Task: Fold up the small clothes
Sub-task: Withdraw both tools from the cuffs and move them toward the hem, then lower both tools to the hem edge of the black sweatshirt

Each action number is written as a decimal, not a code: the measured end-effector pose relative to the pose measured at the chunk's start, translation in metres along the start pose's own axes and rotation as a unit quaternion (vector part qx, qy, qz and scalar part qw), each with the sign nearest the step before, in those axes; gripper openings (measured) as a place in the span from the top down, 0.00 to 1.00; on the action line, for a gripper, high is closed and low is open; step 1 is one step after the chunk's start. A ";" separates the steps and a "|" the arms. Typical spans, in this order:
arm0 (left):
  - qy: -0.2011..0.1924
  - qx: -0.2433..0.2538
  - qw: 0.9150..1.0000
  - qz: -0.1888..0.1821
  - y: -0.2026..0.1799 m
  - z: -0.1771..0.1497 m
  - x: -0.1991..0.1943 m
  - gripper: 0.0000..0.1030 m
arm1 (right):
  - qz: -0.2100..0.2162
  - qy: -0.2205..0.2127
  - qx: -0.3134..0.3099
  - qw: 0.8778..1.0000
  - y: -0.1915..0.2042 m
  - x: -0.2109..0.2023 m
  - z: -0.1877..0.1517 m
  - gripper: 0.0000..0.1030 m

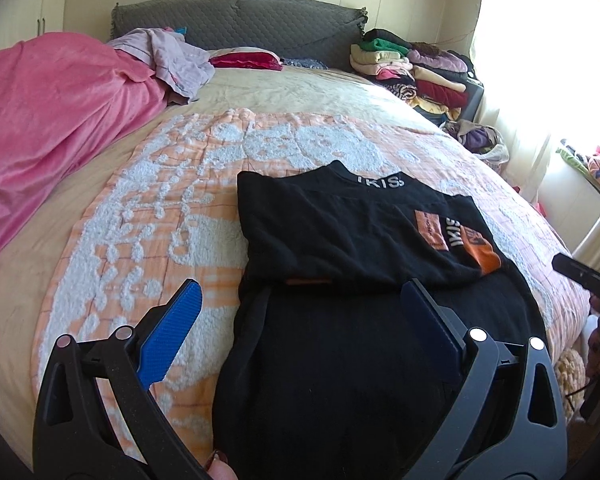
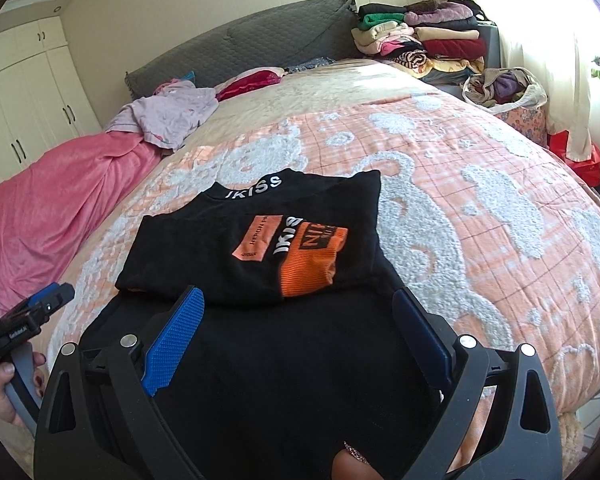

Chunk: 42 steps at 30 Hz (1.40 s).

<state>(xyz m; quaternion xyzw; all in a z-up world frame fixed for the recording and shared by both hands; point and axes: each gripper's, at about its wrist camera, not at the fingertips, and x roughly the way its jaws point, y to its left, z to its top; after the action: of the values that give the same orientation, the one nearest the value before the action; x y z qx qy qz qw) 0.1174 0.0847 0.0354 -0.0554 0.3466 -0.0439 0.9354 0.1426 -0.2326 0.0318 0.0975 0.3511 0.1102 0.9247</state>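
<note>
Bed (image 1: 100, 208) under patterned blanket (image 1: 160, 200). Black garment (image 2: 260, 248) lies mid-blanket, part-folded, long axis running away from me, collar far. I hold left tongs (image 1: 300, 292) and right tongs (image 2: 300, 300) spread, empty, above near hem; both equally near.

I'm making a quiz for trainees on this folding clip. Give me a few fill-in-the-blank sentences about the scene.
1. The black garment lies on a blanket patterned in white and ____.
2. The white letters on its collar read ____.
3. Both the left tool and the right tool are ____, gripping nothing.
4. Along one side of the bed lies a ____ cover.

Missing: orange; IKISS; open; pink
</note>
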 end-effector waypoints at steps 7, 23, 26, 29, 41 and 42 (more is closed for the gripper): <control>0.005 0.002 1.000 0.010 -0.006 -0.014 -0.006 0.09 | 0.002 -0.002 0.003 1.000 -0.009 -0.013 -0.004 0.08; 0.028 -0.001 0.999 0.022 -0.007 -0.038 -0.011 0.09 | -0.001 0.004 0.002 1.000 -0.026 -0.029 -0.020 0.08; 0.031 0.000 0.999 0.024 -0.007 -0.042 -0.013 0.09 | -0.001 0.005 0.000 1.000 -0.027 -0.031 -0.022 0.08; 0.037 0.001 0.999 0.028 -0.006 -0.046 -0.014 0.09 | -0.002 0.008 -0.001 1.000 -0.028 -0.031 -0.025 0.08; 0.060 -0.017 0.997 0.034 0.009 -0.066 -0.021 0.09 | -0.008 0.034 -0.014 0.999 -0.033 -0.029 -0.046 0.08; 0.063 -0.020 0.997 0.034 0.011 -0.069 -0.022 0.09 | -0.008 0.035 -0.015 0.999 -0.033 -0.029 -0.047 0.08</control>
<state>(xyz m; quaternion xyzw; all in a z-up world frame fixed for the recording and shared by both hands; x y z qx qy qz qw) 0.0563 0.0931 -0.0034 -0.0596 0.4069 -0.0084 0.9115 0.0944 -0.2669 0.0066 0.0768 0.3827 0.1114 0.9139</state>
